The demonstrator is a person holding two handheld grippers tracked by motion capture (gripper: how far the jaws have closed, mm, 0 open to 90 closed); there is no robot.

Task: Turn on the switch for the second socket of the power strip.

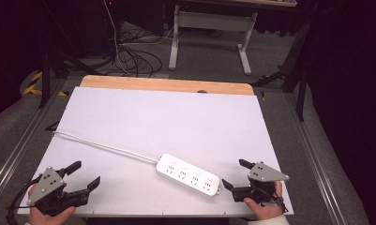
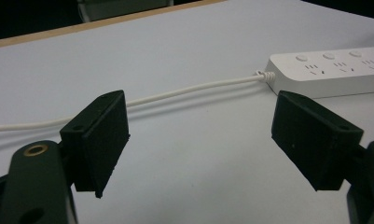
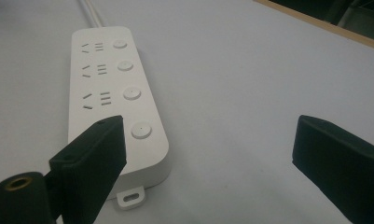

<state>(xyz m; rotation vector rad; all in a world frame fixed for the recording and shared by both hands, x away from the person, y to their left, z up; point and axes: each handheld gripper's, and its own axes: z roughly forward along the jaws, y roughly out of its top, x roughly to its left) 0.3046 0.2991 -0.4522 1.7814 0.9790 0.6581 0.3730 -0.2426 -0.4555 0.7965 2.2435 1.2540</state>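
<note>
Inspecting power strip [image 1: 188,175] | lies flat, diagonal, near front of white surface [image 1: 176,117], cord [image 1: 106,146] trailing far-left | likely light, rigid, smooth plastic; judged slippery, cord limp and will drag | take hold across narrow sides at the near end | left tool [image 1: 82,176] wide, empty | right tool [image 1: 233,174] wide, empty, just beside strip.

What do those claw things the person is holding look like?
Each hand holds a black tool with two chunky black jaws. The left gripper and the right gripper both carry a grey three-cornered plate on top with small dark dots. A thin black cable loops from the left one. Up close, the jaw pads are flat black blocks, with a brass-coloured ring behind one.
</note>
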